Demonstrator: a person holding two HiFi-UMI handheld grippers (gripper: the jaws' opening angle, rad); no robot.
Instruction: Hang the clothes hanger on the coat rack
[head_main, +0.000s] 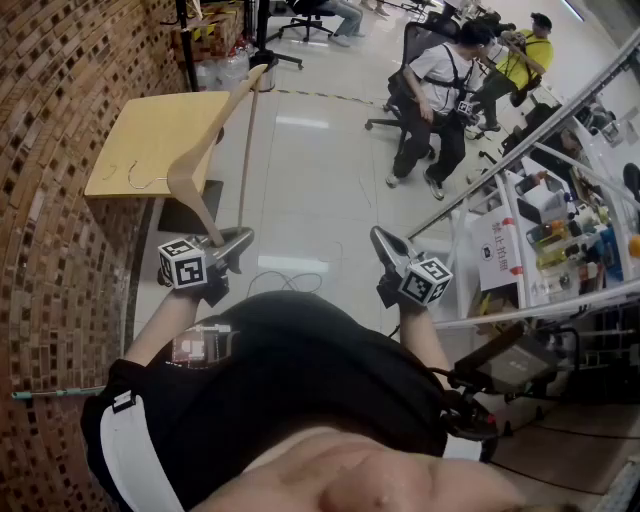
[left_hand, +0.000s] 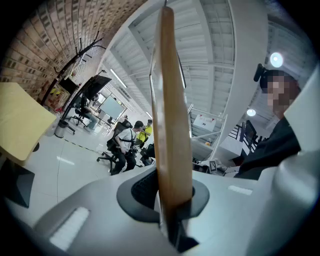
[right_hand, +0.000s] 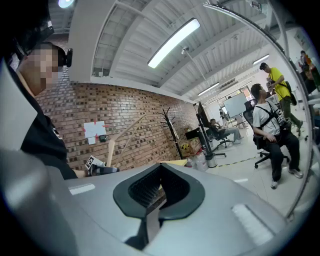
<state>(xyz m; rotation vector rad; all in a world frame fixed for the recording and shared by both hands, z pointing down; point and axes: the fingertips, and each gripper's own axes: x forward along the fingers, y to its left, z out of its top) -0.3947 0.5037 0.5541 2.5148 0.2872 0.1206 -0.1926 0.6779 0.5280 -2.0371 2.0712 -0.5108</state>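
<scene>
My left gripper (head_main: 232, 242) was clamped tight on one end of the wooden clothes hanger (head_main: 210, 130), out in front of my chest. The hanger ran on up and away from the jaws, and its thin wire hook (head_main: 140, 178) poked off to my left. My right gripper (head_main: 382, 240) was out alongside, apart from the hanger, with its jaws pressed together on nothing. Past the hanger a pale yellow table (head_main: 140, 120) stood against the brick wall (head_main: 50, 150). Further down that wall was the black coat rack (right_hand: 169, 124), well apart from the hanger. Out on the shiny white floor (head_main: 300, 160), a person (head_main: 432, 95) sat on an office chair.
</scene>
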